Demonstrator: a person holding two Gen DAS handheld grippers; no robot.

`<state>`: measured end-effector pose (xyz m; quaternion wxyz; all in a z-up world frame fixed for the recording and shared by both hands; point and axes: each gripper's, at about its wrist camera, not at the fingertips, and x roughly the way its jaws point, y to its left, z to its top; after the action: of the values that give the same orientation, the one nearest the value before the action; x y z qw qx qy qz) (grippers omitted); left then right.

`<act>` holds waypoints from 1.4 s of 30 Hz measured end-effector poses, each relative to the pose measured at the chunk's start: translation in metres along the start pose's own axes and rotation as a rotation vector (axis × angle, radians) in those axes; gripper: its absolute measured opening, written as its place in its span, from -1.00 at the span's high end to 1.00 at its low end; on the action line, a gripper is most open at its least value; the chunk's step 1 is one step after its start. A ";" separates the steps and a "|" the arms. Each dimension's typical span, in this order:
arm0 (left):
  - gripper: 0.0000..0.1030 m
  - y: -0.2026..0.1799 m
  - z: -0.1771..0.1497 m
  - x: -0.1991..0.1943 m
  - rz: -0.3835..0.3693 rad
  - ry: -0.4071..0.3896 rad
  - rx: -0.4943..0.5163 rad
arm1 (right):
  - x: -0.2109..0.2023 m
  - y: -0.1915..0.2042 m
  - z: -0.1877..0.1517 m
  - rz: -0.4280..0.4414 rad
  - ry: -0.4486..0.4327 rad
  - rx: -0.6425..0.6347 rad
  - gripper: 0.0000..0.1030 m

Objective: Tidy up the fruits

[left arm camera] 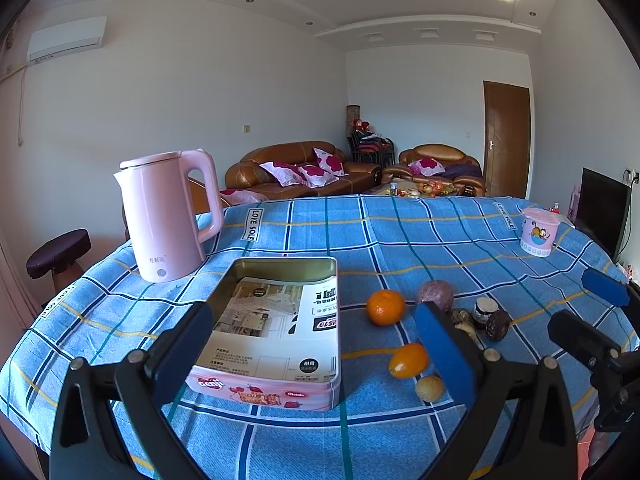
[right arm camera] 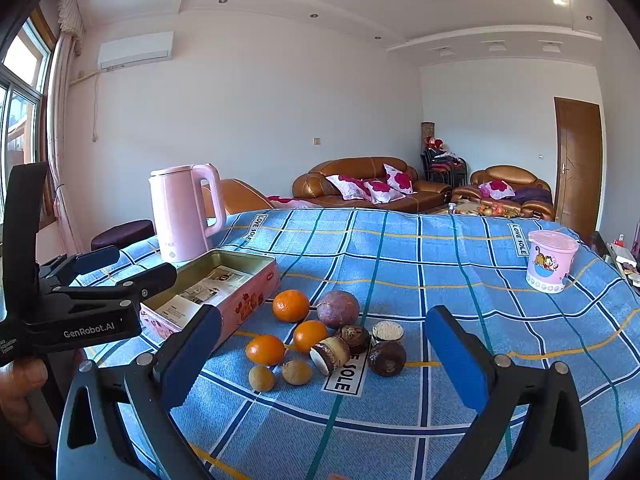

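The left gripper [left arm camera: 316,352] is spread wide and empty above the counter [left arm camera: 400,240]; our right gripper [right arm camera: 324,356] is likewise released, holding nothing. The pink tin [left arm camera: 276,332] holds only a printed leaflet [left arm camera: 272,320] (no fruit inside). The fruits [right arm camera: 320,336], tangerines among them, lie clustered just right of the tin. Both grippers hover level, pointing forward.

My left gripper [left arm camera: 316,344] was black with flat blue pads [left arm camera: 444,354] and little silver screws. My right gripper [right arm camera: 322,354] looked the same. White letters on the left one's side said "GenRobot.AI".
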<state>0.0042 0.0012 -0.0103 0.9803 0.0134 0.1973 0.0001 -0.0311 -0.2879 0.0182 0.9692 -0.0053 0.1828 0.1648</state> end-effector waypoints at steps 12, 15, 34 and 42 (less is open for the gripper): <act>-1.00 0.002 -0.003 0.002 0.002 0.007 -0.002 | 0.000 -0.001 -0.002 0.001 0.004 0.003 -0.98; -1.00 0.002 -0.003 0.002 0.001 0.007 -0.002 | 0.000 -0.001 -0.002 0.002 0.006 0.004 -0.98; -1.00 0.003 -0.008 0.004 0.002 0.015 -0.001 | 0.003 0.001 -0.006 0.007 0.018 0.004 -0.98; -1.00 -0.003 -0.010 0.010 0.000 0.038 0.007 | 0.004 -0.001 -0.008 0.003 0.027 0.008 -0.98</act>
<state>0.0095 -0.0012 -0.0231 0.9763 0.0168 0.2160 -0.0004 -0.0303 -0.2880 0.0089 0.9664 -0.0035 0.1964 0.1656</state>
